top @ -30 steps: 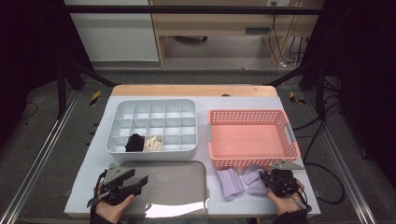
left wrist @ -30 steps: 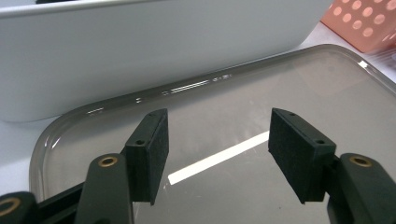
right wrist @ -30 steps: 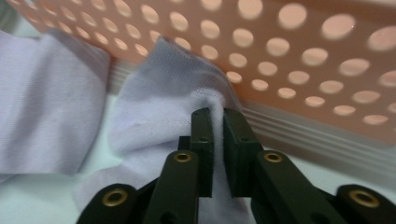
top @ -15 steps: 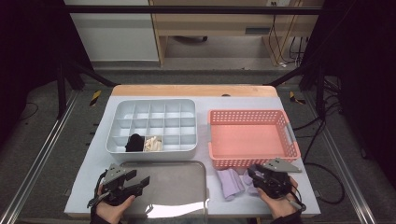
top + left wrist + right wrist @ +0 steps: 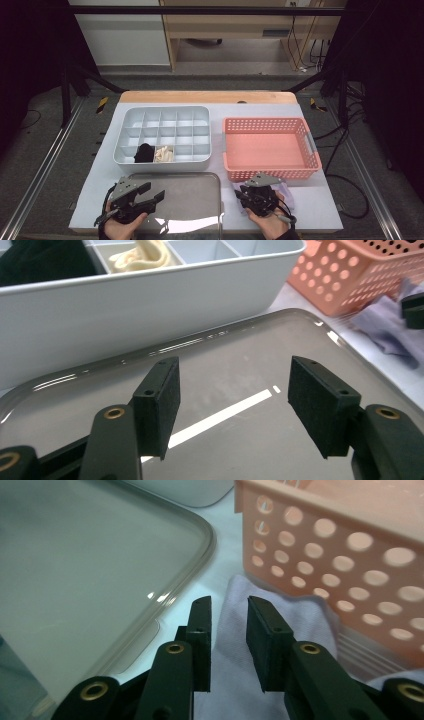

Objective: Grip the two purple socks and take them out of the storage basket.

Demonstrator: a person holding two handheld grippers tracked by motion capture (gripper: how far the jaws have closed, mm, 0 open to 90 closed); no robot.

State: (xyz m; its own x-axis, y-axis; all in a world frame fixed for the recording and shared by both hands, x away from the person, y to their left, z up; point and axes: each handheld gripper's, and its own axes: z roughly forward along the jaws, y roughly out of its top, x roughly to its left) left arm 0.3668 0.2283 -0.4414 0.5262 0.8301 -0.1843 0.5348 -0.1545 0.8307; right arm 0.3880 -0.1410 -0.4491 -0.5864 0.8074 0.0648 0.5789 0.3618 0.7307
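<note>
I count two lavender cloths (image 5: 285,192) on the tabletop near its front right corner, lying just in front of the pink basket (image 5: 270,149); my right gripper (image 5: 250,196) covers much of them in the high view, so where one ends and the other begins I cannot tell. In the right gripper view the jaws stand a narrow gap apart, low over a fold of lavender cloth (image 5: 305,625), but not pressed together on it; whether the pads touch the fabric I cannot tell. The basket's perforated wall (image 5: 350,560) rises just beyond that fold, and the rim of the grey tray (image 5: 195,555) curves past on the other side.

My left gripper (image 5: 150,192) hovers over the one grey tray at the tabletop's front edge, jaws wide apart with nothing between them; the left gripper view shows bare tray (image 5: 235,370) between the pads.

Behind the tray sits one grey compartment box (image 5: 165,132), toward the tabletop's left side. Two of its front-row cells are filled: one black bundle (image 5: 144,152) and one cream bundle (image 5: 163,153), side by side. One pink basket stands to the right of the box, holding nothing I can see.
</note>
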